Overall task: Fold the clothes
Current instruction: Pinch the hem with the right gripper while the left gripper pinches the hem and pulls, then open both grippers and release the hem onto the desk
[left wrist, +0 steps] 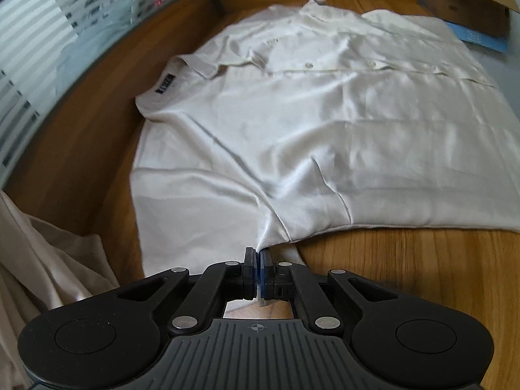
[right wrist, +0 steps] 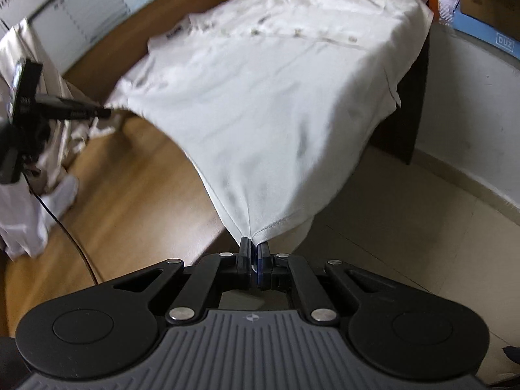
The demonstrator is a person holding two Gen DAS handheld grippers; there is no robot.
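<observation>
The shirt (left wrist: 292, 123) lies button-side up on the table (left wrist: 406, 276), hem nearest. The left gripper (left wrist: 259, 260) and right gripper (right wrist: 254, 250) are each clamped on a hem corner, likely to fold the hem toward the collar (left wrist: 198, 65).

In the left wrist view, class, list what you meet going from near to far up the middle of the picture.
Left gripper with its fingers shut on the hem → white shirt spread over the wooden table → shirt collar → far table edge.
</observation>
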